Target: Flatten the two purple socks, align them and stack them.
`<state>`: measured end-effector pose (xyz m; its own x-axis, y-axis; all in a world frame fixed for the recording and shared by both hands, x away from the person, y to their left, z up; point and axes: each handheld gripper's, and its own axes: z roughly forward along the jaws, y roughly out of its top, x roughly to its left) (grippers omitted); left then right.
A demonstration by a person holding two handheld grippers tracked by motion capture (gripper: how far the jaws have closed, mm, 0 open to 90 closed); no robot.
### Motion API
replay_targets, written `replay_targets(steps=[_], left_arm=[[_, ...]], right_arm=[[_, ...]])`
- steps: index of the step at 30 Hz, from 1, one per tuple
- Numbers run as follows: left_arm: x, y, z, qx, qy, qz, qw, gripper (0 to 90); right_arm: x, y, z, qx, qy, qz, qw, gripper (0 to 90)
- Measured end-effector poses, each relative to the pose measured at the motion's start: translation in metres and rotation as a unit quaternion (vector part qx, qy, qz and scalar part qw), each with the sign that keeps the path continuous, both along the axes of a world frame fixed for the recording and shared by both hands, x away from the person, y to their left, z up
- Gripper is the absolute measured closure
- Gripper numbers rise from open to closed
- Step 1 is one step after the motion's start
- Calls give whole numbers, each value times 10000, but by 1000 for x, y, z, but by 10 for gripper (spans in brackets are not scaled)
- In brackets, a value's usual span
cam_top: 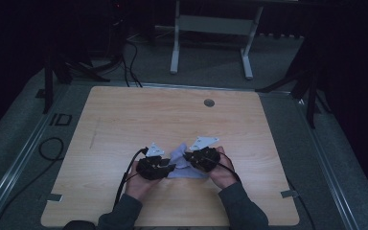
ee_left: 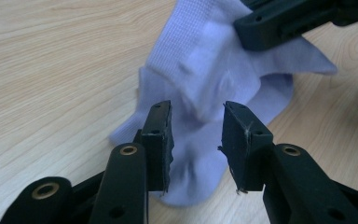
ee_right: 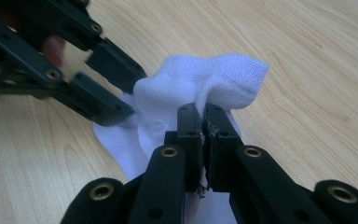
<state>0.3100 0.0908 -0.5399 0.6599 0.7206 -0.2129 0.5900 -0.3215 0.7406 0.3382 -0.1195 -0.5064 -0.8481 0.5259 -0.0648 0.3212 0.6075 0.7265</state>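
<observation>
No readable writing on sock (cam_top: 184,165), grippers or table (cam_top: 124,124). My right gripper (ee_right: 204,116) clamped on raised fold of white sock, near table's front edge at centre. My left gripper (ee_left: 196,135) jaws apart, straddling sock's lower part, not pinching. Both grippers close together over sock, hands (cam_top: 225,175) behind them. Round grommet (cam_top: 209,102) near far edge. Frame legs (cam_top: 175,48) and cables (cam_top: 132,67) on floor beyond table.
</observation>
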Motion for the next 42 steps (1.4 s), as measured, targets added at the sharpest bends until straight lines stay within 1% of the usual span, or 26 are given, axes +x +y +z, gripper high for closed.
replay_targets(steps=[1, 3, 4, 5, 6, 8, 10, 13, 15, 18, 20, 23, 24, 25, 28, 32, 34, 37, 42], left_arm=[[1, -1, -1, -6, 4, -34, 10000, 657], [1, -3, -2, 45, -67, -21, 10000, 776], [0, -3, -1, 42, -66, 3, 10000, 843], [0, -3, 0, 21, -72, 13, 10000, 875], [0, -2, 1, 26, -82, -7, 10000, 883], [-1, -2, 2, 28, -135, 37, 9999, 886], [0, 0, 3, 12, -160, 88, 9998, 887], [0, 1, 4, 28, -188, 114, 9998, 887], [0, 2, 4, 21, -193, 134, 9997, 888], [0, 3, 5, 32, -201, 158, 9997, 888], [0, 4, 5, 18, -202, 175, 9996, 888], [0, 5, 5, 45, -203, 185, 9996, 888], [1, 5, 5, 52, -199, 190, 9996, 888], [1, 5, 5, 51, -196, 195, 9996, 888], [1, 4, 4, 61, -190, 199, 9996, 888], [0, 4, 5, 70, -181, 177, 9997, 888], [-1, 5, 6, 72, -178, 157, 9997, 888], [-4, 7, 8, 44, -149, 163, 9997, 888], [-8, 16, 9, 20, -40, 212, 9998, 887]], right_arm=[[0, 1, 0, 4, 5, 6, 10000, 860], [-1, 2, -1, -7, 15, 23, 10000, 854], [0, 2, -1, -21, 34, 35, 10000, 841], [0, 2, -2, -31, 40, 60, 10000, 813], [1, 2, -2, -24, 62, 63, 10000, 779], [1, 1, -1, -16, 41, 43, 10000, 715], [0, 0, 2, 34, 30, 56, 10000, 680], [-2, -5, 9, 142, -55, 57, 9999, 614], [-3, -12, 15, 236, -128, 11, 9996, 602], [-5, -23, 20, 323, -176, -92, 9993, 619], [-6, -33, 20, 286, -182, -167, 9993, 672], [-5, -44, 13, 95, -78, -307, 9995, 748], [-4, -47, 7, -59, -55, -375, 9993, 762], [-3, -50, 2, -163, 16, -397, 9991, 765], [0, -53, -15, -411, 184, -451, 9980, 775], [6, -55, -29, -587, 371, -557, 9960, 802], [8, -54, -33, -627, 433, -597, 9953, 812], [10, -53, -38, -721, 453, -616, 9945, 815], [9, -52, -39, -685, 452, -683, 9943, 818]])
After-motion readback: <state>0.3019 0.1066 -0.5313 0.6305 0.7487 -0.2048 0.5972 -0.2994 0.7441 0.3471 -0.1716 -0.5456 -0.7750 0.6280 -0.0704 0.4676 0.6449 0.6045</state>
